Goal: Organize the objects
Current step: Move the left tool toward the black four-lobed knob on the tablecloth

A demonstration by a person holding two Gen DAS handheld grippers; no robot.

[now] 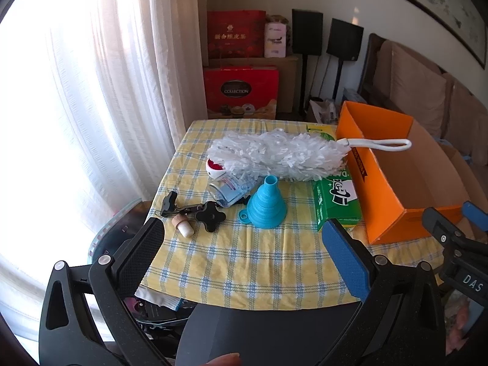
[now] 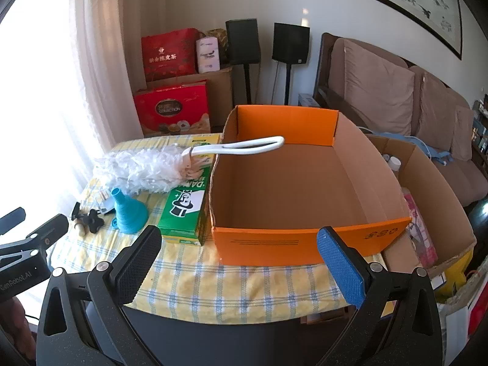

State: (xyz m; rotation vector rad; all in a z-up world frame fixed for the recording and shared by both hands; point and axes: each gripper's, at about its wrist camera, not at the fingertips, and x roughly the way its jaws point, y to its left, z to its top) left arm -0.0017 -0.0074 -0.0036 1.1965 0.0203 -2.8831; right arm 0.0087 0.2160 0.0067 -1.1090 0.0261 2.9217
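Both grippers are spread wide and hold nothing; the left gripper (image 1: 244,244) hangs over the near edge of the table (image 1: 244,268), and the right gripper (image 2: 241,253) hangs over the same edge, in front of the orange box (image 2: 305,241); the right gripper shows also at the right border of the left view, near the box corner.

The box stands on the right side of the table, with nothing inside except the white handle of the duster (image 1: 274,155), which lies across its left wall; the fluffy head of the duster rests on the table and partly on the green carton (image 1: 335,201); the carton lies just beside the left wall of the box.

A blue funnel (image 1: 265,204) stands with the spout up, left of the carton; a plastic bottle (image 1: 228,190) lies on its side just behind the funnel, partly under the duster; a red and white thing (image 1: 213,166) is beside it, partly hidden; near the left edge lie a black clamp (image 1: 195,210) and a cork stopper (image 1: 182,227), touching each other.
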